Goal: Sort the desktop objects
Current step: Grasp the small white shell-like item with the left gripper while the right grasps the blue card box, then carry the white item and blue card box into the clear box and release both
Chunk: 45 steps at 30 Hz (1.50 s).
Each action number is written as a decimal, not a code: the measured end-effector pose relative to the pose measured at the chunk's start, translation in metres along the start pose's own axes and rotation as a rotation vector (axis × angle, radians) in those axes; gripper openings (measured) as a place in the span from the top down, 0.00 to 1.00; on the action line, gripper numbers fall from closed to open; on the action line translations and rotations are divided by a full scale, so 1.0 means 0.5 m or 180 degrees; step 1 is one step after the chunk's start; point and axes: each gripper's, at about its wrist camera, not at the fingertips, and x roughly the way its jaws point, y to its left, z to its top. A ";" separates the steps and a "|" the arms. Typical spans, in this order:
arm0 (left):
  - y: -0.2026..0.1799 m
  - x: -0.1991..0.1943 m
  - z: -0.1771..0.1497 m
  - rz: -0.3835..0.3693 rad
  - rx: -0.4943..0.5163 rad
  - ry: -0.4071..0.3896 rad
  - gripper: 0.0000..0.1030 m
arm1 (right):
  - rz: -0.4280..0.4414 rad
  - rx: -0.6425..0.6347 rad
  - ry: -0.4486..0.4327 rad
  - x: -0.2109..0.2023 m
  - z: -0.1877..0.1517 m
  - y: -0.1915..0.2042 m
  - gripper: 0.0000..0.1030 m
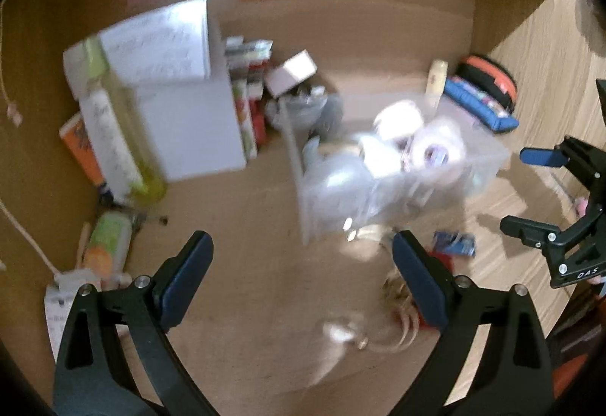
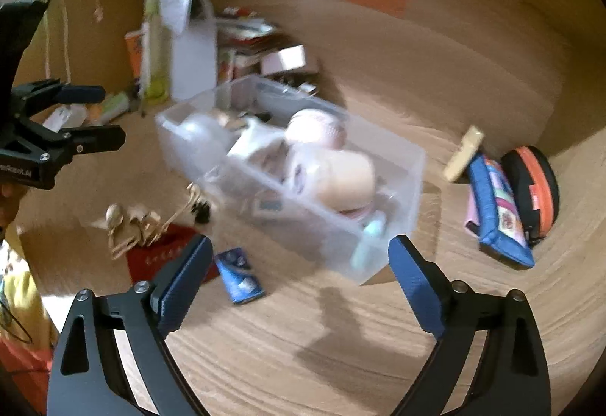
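Desktop clutter is what I am sorting, and most of it lies loose around the clear plastic bin (image 1: pixel 397 166), which stands on the wooden desk (image 1: pixel 265 302) at about one o'clock from my left gripper (image 1: pixel 303 245) and at twelve o'clock from my right gripper (image 2: pixel 299 251). Both sets of jaws stand wide apart with nothing between the pads; neither has hold of anything.

Starting at the left: a tall bottle of yellow-green liquid (image 1: pixel 117 120) leans on a white box (image 1: pixel 181 90) at about ten o'clock, with a row of books (image 1: pixel 248 94) behind. A small skeleton figure (image 2: pixel 132 226) sprawls partly over a red packet (image 2: pixel 163 257), and a blue packet (image 2: pixel 238 276) lies just beside my right gripper's left pad. The bin already holds rolls of white tape (image 2: pixel 341 170). At the far right, around three o'clock, a blue pencil case (image 2: pixel 500 211) leans against a black and orange zip case (image 2: pixel 530 189).

For the next pick, I judge the blue packet the easiest target: flat, alone, close. I would lower the right jaws over its short edges, keep clear of the bin wall, and close squarely so it does not slide on the wood.

Much is uncertain. Both views are smeared, so labels are unreadable and the bin's lower contents blur together. The skeleton's limbs tangle, and I cannot tell whether it touches the small black clip (image 2: pixel 202 209) near it. Items behind the white box are cut off.
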 end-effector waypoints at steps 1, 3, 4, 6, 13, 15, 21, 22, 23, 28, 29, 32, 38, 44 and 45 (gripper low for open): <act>0.006 0.004 -0.012 0.0013 -0.0004 0.0057 0.06 | 0.0026 -0.0048 0.0052 0.010 -0.005 0.010 0.10; 0.013 0.008 -0.031 0.0024 -0.0028 0.0126 0.06 | 0.0058 -0.0122 0.0129 0.026 -0.012 0.027 0.10; 0.015 0.011 -0.040 0.0024 -0.0039 0.0162 0.06 | 0.0065 -0.0151 0.0157 0.032 -0.017 0.033 0.10; 0.018 0.015 -0.062 0.0010 -0.0051 0.0225 0.06 | 0.0071 -0.0201 0.0213 0.048 -0.028 0.043 0.10; -0.009 0.014 -0.111 -0.0164 0.0026 0.0290 0.28 | 0.0174 -0.0160 0.0425 0.093 -0.044 0.034 0.15; -0.020 0.017 -0.118 -0.0201 0.0084 0.0307 0.34 | 0.0222 -0.0158 0.0454 0.098 -0.044 0.031 0.25; -0.037 0.040 -0.118 -0.0218 0.0158 0.0420 0.55 | 0.0378 -0.0153 0.0560 0.115 -0.041 0.035 0.44; -0.036 0.041 -0.117 -0.0216 0.0138 0.0408 0.56 | 0.0399 -0.0155 0.0564 0.117 -0.039 0.037 0.45; -0.038 0.044 -0.115 -0.0218 0.0130 0.0428 0.62 | 0.0416 -0.0162 0.0563 0.118 -0.037 0.039 0.46; -0.038 0.054 -0.118 -0.0227 0.0125 0.0469 0.77 | 0.0593 -0.0119 0.0566 0.121 -0.029 0.046 0.65; -0.037 0.053 -0.118 -0.0227 0.0105 0.0466 0.77 | 0.0660 -0.0107 0.0579 0.122 -0.028 0.047 0.71; -0.030 0.053 -0.119 -0.0241 0.0029 0.0462 0.77 | 0.0726 -0.0103 0.0588 0.123 -0.025 0.052 0.76; -0.014 0.038 -0.107 -0.0209 -0.0100 0.0376 0.77 | 0.0759 -0.0065 0.0572 0.119 -0.021 0.047 0.76; -0.002 0.018 -0.082 -0.0200 -0.0196 0.0249 0.77 | 0.0759 0.0037 0.0429 0.090 -0.011 0.023 0.76; -0.001 0.013 -0.076 -0.0193 -0.0202 0.0215 0.77 | 0.0758 0.0044 0.0401 0.086 -0.009 0.020 0.76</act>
